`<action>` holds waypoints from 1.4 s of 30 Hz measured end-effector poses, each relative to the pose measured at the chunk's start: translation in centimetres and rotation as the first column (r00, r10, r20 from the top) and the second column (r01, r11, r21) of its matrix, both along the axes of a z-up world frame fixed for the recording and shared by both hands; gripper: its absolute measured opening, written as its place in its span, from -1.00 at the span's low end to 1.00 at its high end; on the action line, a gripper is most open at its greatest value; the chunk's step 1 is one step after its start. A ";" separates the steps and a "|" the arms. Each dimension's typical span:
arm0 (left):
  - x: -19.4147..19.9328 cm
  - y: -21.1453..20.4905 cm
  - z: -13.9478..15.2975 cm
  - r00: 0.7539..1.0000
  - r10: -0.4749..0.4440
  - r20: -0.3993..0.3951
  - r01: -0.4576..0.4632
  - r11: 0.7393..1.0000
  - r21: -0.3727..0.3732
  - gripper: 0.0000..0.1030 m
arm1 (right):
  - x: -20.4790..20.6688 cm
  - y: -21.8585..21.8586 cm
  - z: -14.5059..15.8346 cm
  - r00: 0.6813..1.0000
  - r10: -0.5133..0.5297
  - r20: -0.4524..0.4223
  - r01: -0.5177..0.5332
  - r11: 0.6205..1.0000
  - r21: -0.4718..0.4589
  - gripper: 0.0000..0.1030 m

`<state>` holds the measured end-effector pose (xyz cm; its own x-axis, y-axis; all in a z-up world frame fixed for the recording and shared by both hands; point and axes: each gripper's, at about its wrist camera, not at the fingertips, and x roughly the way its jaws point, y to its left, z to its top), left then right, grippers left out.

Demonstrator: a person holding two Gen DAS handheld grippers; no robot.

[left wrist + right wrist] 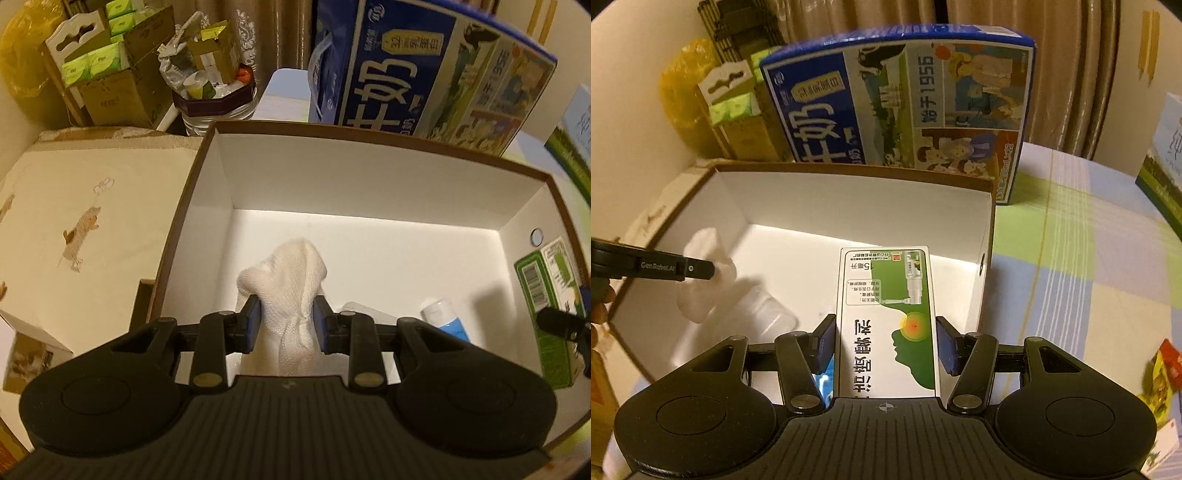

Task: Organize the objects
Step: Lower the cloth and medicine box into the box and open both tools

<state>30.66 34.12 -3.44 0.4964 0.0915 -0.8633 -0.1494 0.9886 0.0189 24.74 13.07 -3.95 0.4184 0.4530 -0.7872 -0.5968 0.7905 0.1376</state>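
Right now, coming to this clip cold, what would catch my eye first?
Probably the big open white-lined box, with both grippers working over it. The left gripper is shut on a white cloth above the box's left side, while the right gripper clamps a green-and-white medicine carton at its right side. Behind stands a tall blue milk carton.

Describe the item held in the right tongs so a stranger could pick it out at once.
Start at the large open cardboard box with white inside walls, in front of the big blue milk carton. Over its right side, the right tongs clamp a slim white-and-green rectangular medicine carton. Its green head silhouette with a red-and-yellow throat spot distinguishes it from the white cloth in the left tongs.
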 end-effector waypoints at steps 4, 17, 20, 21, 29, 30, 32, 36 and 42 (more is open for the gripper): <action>0.1 0.0 0.2 1.000 -0.008 0.011 0.008 1.000 0.010 -0.25 | 0.4 0.8 -0.5 1.000 0.013 0.016 -0.012 1.000 -0.029 0.01; -0.8 0.4 0.7 1.000 -0.011 0.019 0.011 1.000 -0.009 -0.12 | 1.1 4.1 -2.5 0.990 0.113 0.084 -0.094 0.976 -0.198 0.01; -1.0 0.4 0.6 1.000 -0.010 0.015 0.010 1.000 -0.011 -0.04 | 1.3 4.4 -2.8 0.987 0.120 0.103 -0.096 0.972 -0.213 0.01; -1.0 0.4 0.6 1.000 -0.008 0.015 0.008 1.000 -0.010 -0.04 | 1.4 4.4 -2.9 0.986 0.120 0.112 -0.094 0.972 -0.217 0.01; -2.0 0.2 1.2 0.999 -0.013 0.030 0.014 1.000 -0.021 0.24 | 1.5 3.2 -1.9 0.986 0.125 0.113 -0.106 0.982 -0.158 0.02; -2.2 0.0 1.3 0.999 -0.016 0.033 0.017 1.000 -0.022 0.30 | 1.4 2.9 -1.6 0.987 0.118 0.107 -0.103 0.985 -0.139 0.03; -2.7 -0.3 1.7 0.999 -0.026 0.039 0.027 0.999 -0.021 0.35 | 1.1 2.3 -0.9 0.989 0.111 0.094 -0.101 0.989 -0.105 0.07; -3.7 -0.9 2.6 0.998 -0.032 0.055 0.034 0.999 -0.026 0.47 | -0.2 0.7 0.7 0.993 0.093 0.078 -0.090 0.995 -0.037 0.22; -5.9 -2.2 4.3 0.996 -0.036 0.084 0.039 0.999 -0.032 0.61 | -2.4 -1.4 2.8 0.997 0.060 0.055 -0.063 0.997 0.047 0.29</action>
